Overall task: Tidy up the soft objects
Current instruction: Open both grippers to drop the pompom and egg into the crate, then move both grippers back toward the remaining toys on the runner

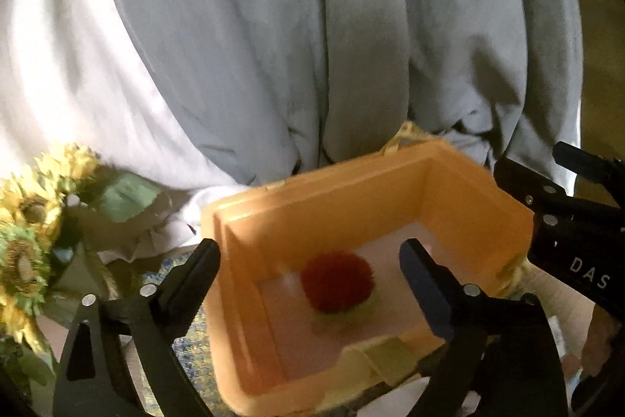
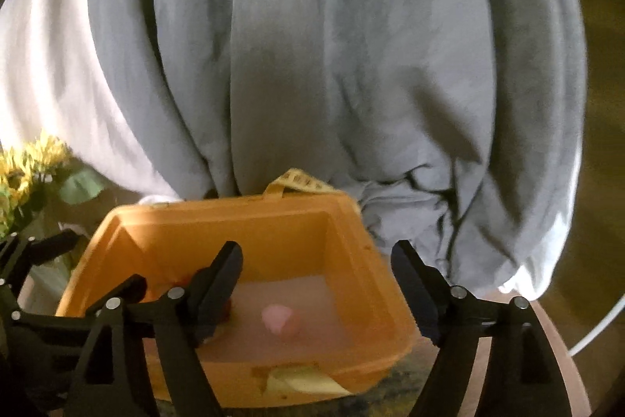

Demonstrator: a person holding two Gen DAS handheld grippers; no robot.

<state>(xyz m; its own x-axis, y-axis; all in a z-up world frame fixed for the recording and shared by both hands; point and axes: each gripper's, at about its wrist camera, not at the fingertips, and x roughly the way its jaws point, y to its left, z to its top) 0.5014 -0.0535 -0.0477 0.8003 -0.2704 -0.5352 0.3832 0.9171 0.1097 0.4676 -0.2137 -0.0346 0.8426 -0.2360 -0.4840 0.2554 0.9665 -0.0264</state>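
Both the left hand-held gripper (image 1: 310, 256) and the right hand-held gripper (image 2: 316, 260) stand spread, empty. The red fuzzy pompom ball (image 1: 336, 280) in the orange plastic bin (image 1: 390, 190) appears light and compressible; pinch across its middle.

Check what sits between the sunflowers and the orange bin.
In the left wrist view, a green leaf and crumpled white cloth lie between the sunflowers and the bin.
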